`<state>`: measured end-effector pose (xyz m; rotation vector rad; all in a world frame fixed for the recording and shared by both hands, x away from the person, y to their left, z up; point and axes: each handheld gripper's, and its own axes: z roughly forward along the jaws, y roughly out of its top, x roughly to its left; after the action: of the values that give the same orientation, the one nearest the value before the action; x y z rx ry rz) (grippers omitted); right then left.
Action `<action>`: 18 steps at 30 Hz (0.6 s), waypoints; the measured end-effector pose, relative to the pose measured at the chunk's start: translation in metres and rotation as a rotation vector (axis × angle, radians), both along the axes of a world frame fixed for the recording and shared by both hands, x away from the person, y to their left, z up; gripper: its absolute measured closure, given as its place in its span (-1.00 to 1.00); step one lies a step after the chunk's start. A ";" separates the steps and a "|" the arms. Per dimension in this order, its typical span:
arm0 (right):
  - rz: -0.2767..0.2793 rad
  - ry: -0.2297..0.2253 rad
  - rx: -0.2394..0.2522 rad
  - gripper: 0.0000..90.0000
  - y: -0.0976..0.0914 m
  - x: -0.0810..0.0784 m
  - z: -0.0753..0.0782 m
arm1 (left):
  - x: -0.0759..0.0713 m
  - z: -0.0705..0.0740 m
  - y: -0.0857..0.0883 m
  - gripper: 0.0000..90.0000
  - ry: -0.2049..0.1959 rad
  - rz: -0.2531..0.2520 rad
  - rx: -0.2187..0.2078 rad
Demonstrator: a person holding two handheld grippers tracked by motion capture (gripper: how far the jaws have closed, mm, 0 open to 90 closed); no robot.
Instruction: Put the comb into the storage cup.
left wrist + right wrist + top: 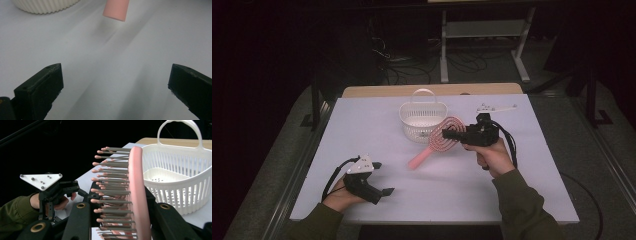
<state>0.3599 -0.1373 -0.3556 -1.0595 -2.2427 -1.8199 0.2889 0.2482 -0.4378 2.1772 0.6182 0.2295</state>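
Two grippers: our right gripper (447, 134) clamps the pink hairbrush (439, 141) beside the basket (409, 122); left gripper (381, 177) gapes empty. We should lift the handle clear before lowering in.

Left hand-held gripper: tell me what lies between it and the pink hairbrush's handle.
Nothing: only bare white table between the open left hand-held gripper and the pink plastic hairbrush, seen in the left gripper view.
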 end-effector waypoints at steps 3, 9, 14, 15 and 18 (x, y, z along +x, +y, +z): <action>-0.003 -0.006 0.000 0.41 -0.001 0.000 0.002 | 0.000 0.000 0.001 -1.00 0.003 0.012 -0.004; -0.012 -0.021 0.005 0.41 -0.004 0.000 0.007 | 0.001 0.000 0.001 -1.00 0.010 0.013 0.001; -0.026 -0.031 0.012 0.41 -0.009 0.001 0.014 | 0.000 -0.001 0.000 -1.00 0.012 0.015 0.001; -0.026 -0.035 0.013 0.41 -0.009 0.002 0.015 | 0.000 -0.001 0.000 -1.00 0.011 0.012 0.004; -0.027 -0.039 0.013 0.41 -0.009 0.002 0.019 | -0.001 -0.002 -0.002 -1.00 0.010 0.007 0.016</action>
<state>0.3621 -0.1468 -0.3365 -1.0669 -2.2455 -1.8791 0.2884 0.2466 -0.4394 2.1933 0.6320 0.2290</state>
